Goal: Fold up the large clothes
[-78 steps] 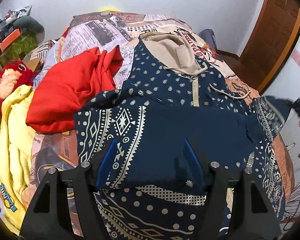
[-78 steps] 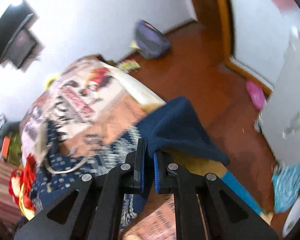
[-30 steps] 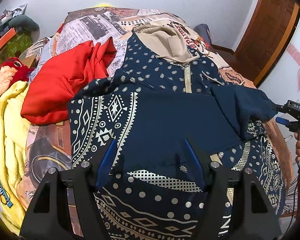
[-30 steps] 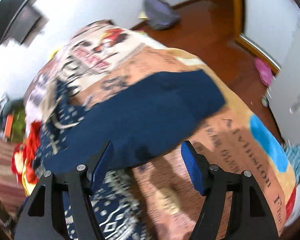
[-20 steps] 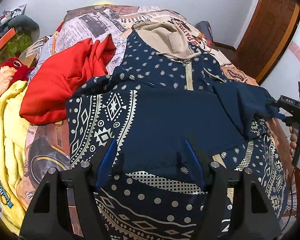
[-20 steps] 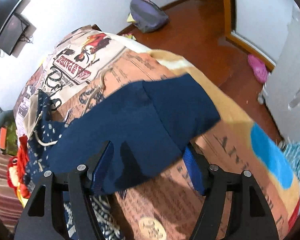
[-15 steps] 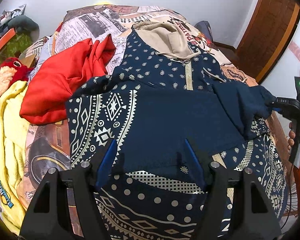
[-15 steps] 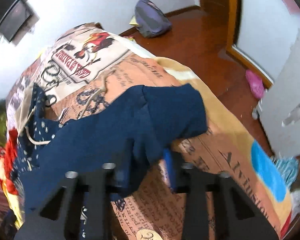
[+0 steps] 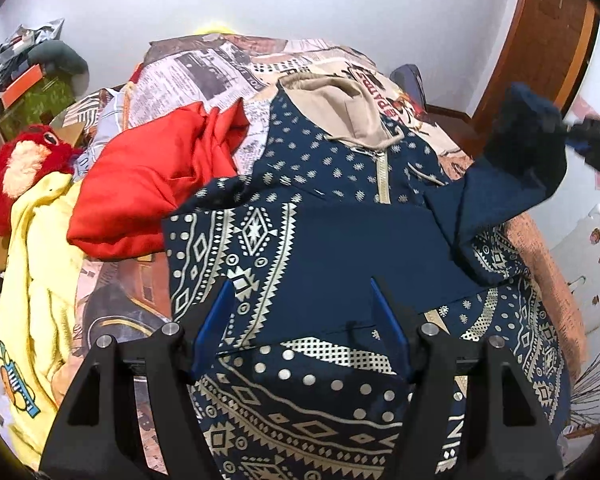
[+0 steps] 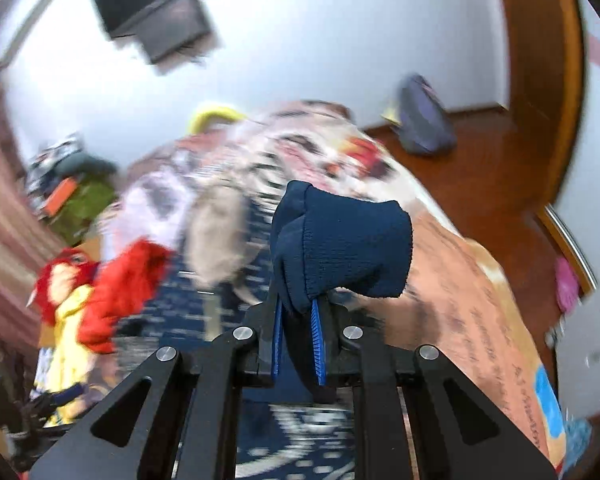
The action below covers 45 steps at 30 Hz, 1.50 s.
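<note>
A navy hoodie [image 9: 340, 240] with cream patterns and a beige hood [image 9: 340, 100] lies spread on the bed, one sleeve folded across its chest. My left gripper [image 9: 302, 320] is open and empty, hovering over the hoodie's lower front. My right gripper [image 10: 296, 320] is shut on the navy sleeve cuff [image 10: 340, 248] and holds it lifted above the bed. In the left wrist view the raised cuff [image 9: 528, 140] and the right gripper [image 9: 596, 144] show at the far right.
A red garment [image 9: 152, 184] lies left of the hoodie, with a yellow garment [image 9: 36, 280] and a red plush toy [image 9: 20, 164] further left. The bed carries a newspaper-print cover [image 9: 204, 76]. A wooden door [image 9: 540, 60] and a bag on the floor [image 10: 424, 124] are at right.
My right gripper let go of the sleeve, opened, then shut on its cuff and lifted it up over the bed. The left gripper has stayed open over the hoodie.
</note>
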Each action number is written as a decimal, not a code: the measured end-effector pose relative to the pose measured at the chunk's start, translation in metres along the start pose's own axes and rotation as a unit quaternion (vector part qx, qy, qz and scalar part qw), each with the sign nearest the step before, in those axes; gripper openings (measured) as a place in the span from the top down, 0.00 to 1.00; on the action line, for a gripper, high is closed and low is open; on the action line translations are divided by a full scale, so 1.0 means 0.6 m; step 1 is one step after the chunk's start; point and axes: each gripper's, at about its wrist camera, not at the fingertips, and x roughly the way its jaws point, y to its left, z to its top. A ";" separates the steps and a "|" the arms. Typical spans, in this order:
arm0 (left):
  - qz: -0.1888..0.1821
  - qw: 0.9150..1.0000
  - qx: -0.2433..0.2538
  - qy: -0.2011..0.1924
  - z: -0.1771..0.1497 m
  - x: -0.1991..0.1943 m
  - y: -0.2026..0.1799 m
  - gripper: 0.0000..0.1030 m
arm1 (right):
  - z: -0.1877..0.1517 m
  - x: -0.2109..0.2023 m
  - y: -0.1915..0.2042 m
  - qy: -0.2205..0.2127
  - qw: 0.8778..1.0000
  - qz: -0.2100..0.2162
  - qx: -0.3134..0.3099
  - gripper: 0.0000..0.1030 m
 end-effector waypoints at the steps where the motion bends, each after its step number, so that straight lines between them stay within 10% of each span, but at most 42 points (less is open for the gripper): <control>1: 0.000 1.000 -0.004 -0.003 0.000 -0.005 0.006 0.35 | 0.003 0.001 0.023 0.001 1.000 0.017 -0.008 0.89; 11: 0.015 0.998 -0.048 -0.029 -0.022 -0.061 0.087 0.35 | -0.053 0.086 0.229 0.086 0.984 0.126 -0.086 0.89; 26: 0.046 0.993 -0.112 -0.011 -0.077 -0.079 0.185 0.35 | -0.223 0.260 0.261 0.310 0.945 0.075 -0.073 0.84; 38: 0.019 0.996 -0.092 0.014 -0.053 -0.036 0.124 0.35 | -0.124 0.112 0.187 0.181 0.973 0.050 -0.132 0.45; 45: 0.022 0.999 -0.028 0.019 -0.026 0.005 0.046 0.35 | -0.101 0.068 0.077 0.112 0.977 -0.079 -0.165 0.34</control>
